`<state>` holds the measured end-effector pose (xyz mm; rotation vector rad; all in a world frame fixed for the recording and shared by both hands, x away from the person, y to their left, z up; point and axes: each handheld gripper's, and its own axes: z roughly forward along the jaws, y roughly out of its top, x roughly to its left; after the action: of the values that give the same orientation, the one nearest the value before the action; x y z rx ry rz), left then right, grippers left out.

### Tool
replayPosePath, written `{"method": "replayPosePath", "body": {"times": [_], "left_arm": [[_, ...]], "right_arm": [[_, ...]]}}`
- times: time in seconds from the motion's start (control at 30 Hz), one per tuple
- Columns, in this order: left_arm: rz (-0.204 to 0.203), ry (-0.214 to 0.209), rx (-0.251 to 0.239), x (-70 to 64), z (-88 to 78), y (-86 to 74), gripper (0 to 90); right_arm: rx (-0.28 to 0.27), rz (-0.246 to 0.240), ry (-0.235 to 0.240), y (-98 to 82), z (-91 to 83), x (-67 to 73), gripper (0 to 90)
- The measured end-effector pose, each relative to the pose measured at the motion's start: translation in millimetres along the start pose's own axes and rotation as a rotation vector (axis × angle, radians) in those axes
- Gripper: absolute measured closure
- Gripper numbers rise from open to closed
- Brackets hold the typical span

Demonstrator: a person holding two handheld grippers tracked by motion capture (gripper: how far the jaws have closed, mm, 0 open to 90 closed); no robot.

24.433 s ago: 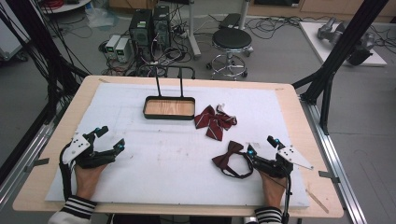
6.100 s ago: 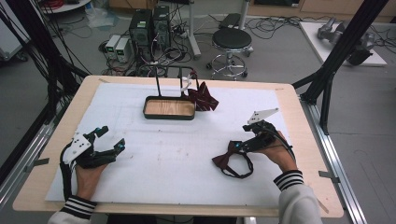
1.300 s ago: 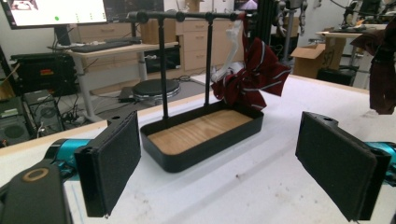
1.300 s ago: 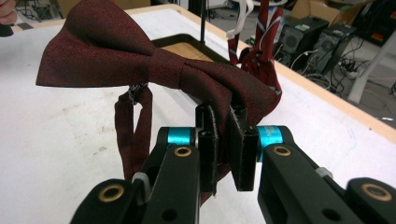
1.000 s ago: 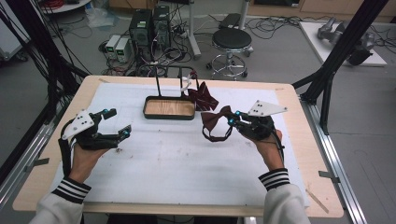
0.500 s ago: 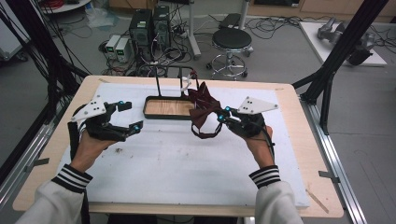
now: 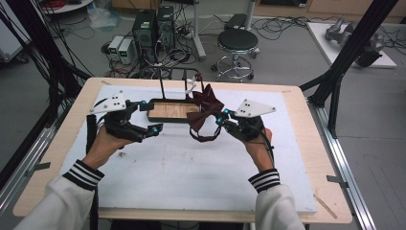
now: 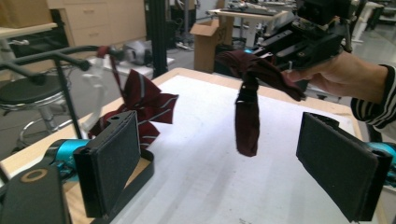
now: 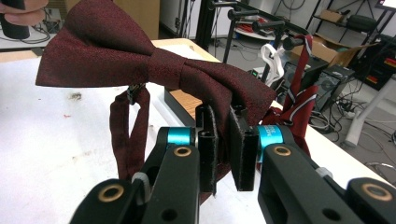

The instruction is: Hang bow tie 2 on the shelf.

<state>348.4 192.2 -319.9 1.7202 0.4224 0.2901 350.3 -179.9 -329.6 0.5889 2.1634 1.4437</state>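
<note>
I've got the wooden table [image 7: 306,158] under me w/ a white mat [image 7: 191,167] covering most of its top. At the mat's far edge sits the black stand [image 7: 170,111]: wood-floored base tray, two thin uprights and a crossbar above.

On that crossbar hangs a striped bow tie [image 7: 207,93], dark red w/ pale stripes, at the stand's right end; in the left gripper view it [image 8: 144,105] dangles just past the tray's corner, strap looped over the bar.

My right gripper [image 7: 221,120] is up off the mat, just right of the stand, pointing left. Its jaws are clenched on one wing of a plain maroon bow tie [image 7: 203,123]. The right gripper view shows it close: pads pinched tight on the fabric [image 9: 154,60], knot to the left of the pads, the neck strap [image 9: 128,135] sagging in a loop below. So that tie is in the air, just in front of the stand's right end, near the striped one; can't tell if the two touch.

My left gripper [image 7: 148,117] hovers by the stand's left end, aimed right. Jaws spread wide, nothing btwn them; in its own view the pads [image 8: 114,168] frame the maroon tie [image 8: 247,116] hanging from the other hand [image 8: 345,77] farther off.
</note>
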Motion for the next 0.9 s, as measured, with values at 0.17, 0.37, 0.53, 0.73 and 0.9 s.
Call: {"method": "replayPosePath", "body": {"times": [0.17,0.37,0.53,0.73,0.9], "left_arm": [[-0.009,-0.041,0.007,-3.6,12.2,1.9,13.8],[-0.009,-0.072,0.026,-5.4,24.5,0.8,13.7],[-0.008,-0.115,0.035,-7.6,35.8,-0.2,13.6],[-0.008,-0.132,0.052,-9.5,49.2,2.7,13.6],[0.000,-0.142,0.076,-11.1,56.5,4.1,13.7]], "right_arm": [[0.000,-0.013,0.000,1.1,3.5,2.2,83.3],[0.001,-0.027,-0.001,2.5,9.6,5.6,83.3],[0.010,-0.036,0.000,3.0,13.9,8.3,83.3],[0.015,-0.054,0.004,4.1,19.1,10.0,83.3],[0.019,-0.064,0.010,5.0,22.8,12.3,83.2]]}}
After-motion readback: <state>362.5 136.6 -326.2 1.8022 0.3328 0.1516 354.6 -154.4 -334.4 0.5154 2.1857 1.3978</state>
